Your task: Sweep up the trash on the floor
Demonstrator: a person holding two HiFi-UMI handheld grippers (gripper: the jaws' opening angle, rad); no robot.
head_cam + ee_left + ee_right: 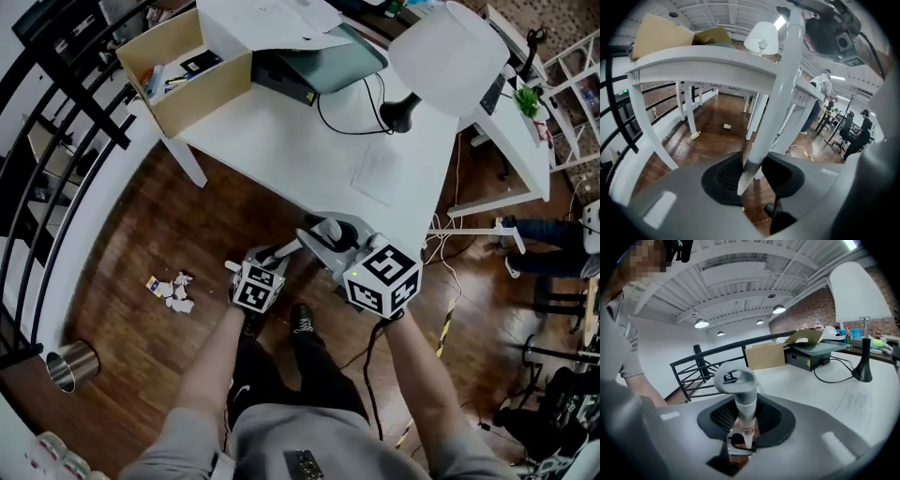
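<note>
Since left gripper (750, 176) and right gripper (745, 420) both clench the broom handle (776, 103) — I'd sweep low toward the trash (174, 287) beside the table (309, 141).

White table (281, 141) with cardboard box (202, 94), lamp (448, 45) and paper sheet (378, 173)

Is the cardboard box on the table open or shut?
Open: the head view looks straight into the cardboard box, with small items showing inside.

Trash (173, 289) lay on the floor (141, 234) left of the person's feet (302, 321), before the counter (300, 150); a can (70, 366) stood further left. On the counter, a box (187, 70) sat left, a lamp (448, 45) right, a printer (323, 66) between them
</note>
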